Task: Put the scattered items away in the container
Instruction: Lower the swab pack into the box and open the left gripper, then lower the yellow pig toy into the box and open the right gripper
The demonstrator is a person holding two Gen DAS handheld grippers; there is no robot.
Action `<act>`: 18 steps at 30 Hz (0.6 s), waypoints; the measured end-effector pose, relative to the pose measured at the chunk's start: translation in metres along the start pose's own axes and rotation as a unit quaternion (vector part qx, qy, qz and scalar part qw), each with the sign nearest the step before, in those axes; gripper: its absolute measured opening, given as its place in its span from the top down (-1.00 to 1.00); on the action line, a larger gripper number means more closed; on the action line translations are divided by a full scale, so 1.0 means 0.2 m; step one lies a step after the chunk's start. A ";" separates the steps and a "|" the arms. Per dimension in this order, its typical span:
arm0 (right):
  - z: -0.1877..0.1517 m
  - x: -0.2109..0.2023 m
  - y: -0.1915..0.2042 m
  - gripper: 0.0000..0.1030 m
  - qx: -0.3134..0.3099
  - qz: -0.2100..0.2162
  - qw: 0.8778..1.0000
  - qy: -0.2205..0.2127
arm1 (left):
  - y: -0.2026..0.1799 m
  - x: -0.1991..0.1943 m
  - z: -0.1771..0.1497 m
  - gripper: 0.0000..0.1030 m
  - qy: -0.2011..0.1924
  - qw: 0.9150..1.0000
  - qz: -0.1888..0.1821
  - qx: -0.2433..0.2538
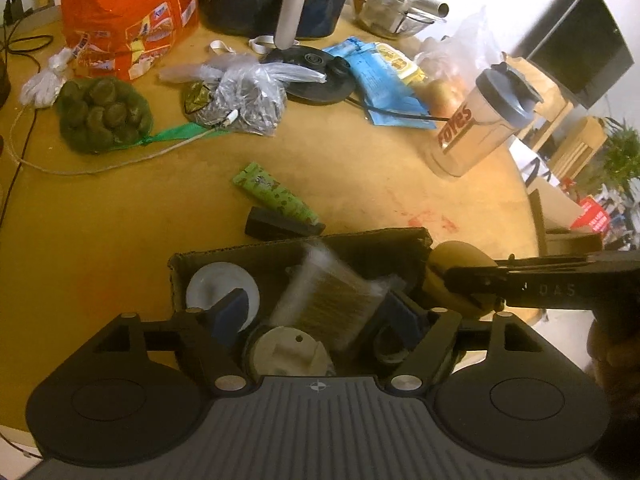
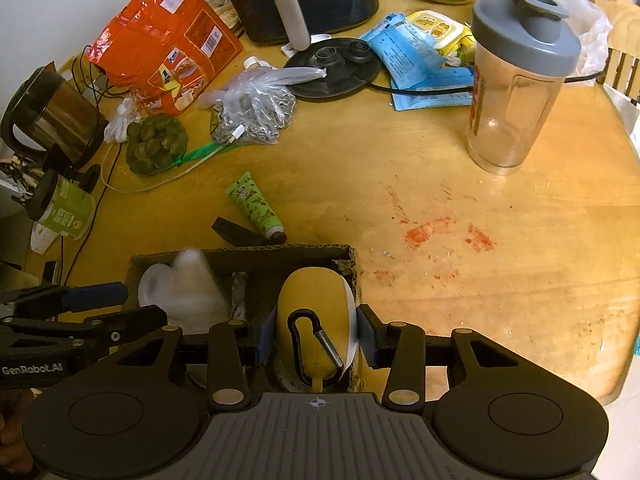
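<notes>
Left wrist view first: the left tongs (image 1: 316, 320) hang over the cardboard box (image 1: 296, 242), jaws wide apart and gripping nothing. A clear packet (image 1: 332, 298) sits between them, blurred, so my guess is it's dropping or just loose in there, hard to say. Also in the box are a white round lid (image 1: 208, 282) at the left and a beige cap (image 1: 286, 350) near the bottom.

Moving right, the right tongs (image 2: 316, 338) are clamped on the yellow case (image 2: 312, 304), pads touching both sides, with its black carabiner (image 2: 310, 344) facing the camera. The case is over the box's right end, right along the right wall, not yet let go as far as I can tell.

How I'd do this bit: shift the case a touch left so it clears that wall, lower it till it rests on something, then open. Letting go up high risks it tipping out over the edge.

Pose-wise, both tools point forward and down over the near edge of the counter (image 2: 440, 168), side by side and close together, the left one's fingers reaching in from the left of the right wrist view.

Still out on the counter: the green tube (image 2: 256, 206) and a black bar (image 2: 236, 232) just behind the box.
</notes>
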State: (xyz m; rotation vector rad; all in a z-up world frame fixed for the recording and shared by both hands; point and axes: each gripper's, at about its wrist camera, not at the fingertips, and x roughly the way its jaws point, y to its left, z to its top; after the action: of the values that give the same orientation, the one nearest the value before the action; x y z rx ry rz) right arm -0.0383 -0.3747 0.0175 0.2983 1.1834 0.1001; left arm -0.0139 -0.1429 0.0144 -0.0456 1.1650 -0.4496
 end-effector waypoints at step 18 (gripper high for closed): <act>-0.05 0.00 0.03 0.11 -0.009 0.003 1.000 0.004 | 0.06 -0.04 -0.06 -0.52 0.002 1.000 0.007 -0.029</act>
State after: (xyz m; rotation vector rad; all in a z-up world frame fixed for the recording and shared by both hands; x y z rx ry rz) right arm -0.0469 -0.3665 0.0166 0.2867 1.1889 0.1169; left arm -0.0231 -0.1265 0.0133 -0.0869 1.1810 -0.4027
